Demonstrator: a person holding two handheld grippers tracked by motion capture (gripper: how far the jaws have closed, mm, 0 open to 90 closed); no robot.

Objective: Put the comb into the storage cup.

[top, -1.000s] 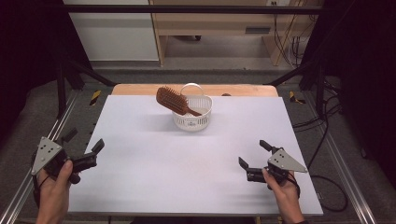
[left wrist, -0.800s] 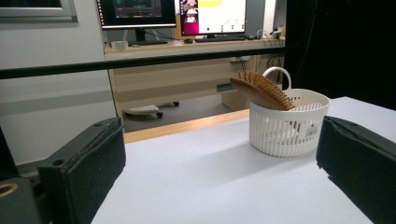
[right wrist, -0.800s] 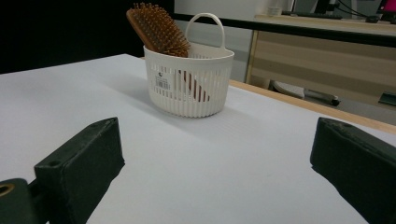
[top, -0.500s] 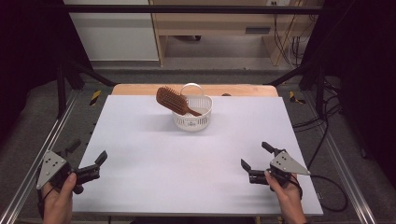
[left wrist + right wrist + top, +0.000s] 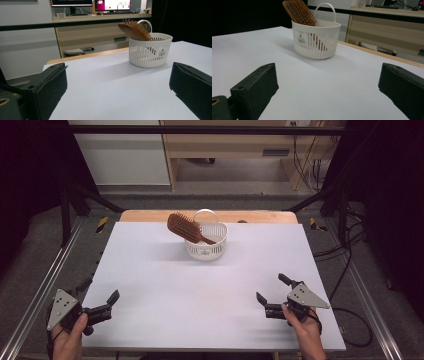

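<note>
A small white slatted basket [image 5: 206, 246] with a loop handle stands at the far middle of the white table [image 5: 200, 290]. A brown wooden hairbrush [image 5: 184, 227] leans in it, handle down, its bristled head sticking out over the left rim. The basket [image 5: 149, 51] and the hairbrush [image 5: 135, 30] appear ahead in the left gripper view; the right gripper view has the basket [image 5: 315, 41] and the hairbrush [image 5: 299, 11] too. My left gripper [image 5: 99, 291] is open at the table's near left edge. My right gripper [image 5: 272, 288] is open at the near right. Both hold nothing.
A wooden strip [image 5: 150, 215] runs along the table's far edge. Metal rails [image 5: 45, 285] flank the left side, and cables [image 5: 345, 270] trail on the floor at the right. A desk with monitors [image 5: 100, 5] stands beyond the table.
My left gripper has drawn back toward the near left corner, partly off the table's edge. My right gripper has shifted slightly nearer. Basket and hairbrush have not moved.
</note>
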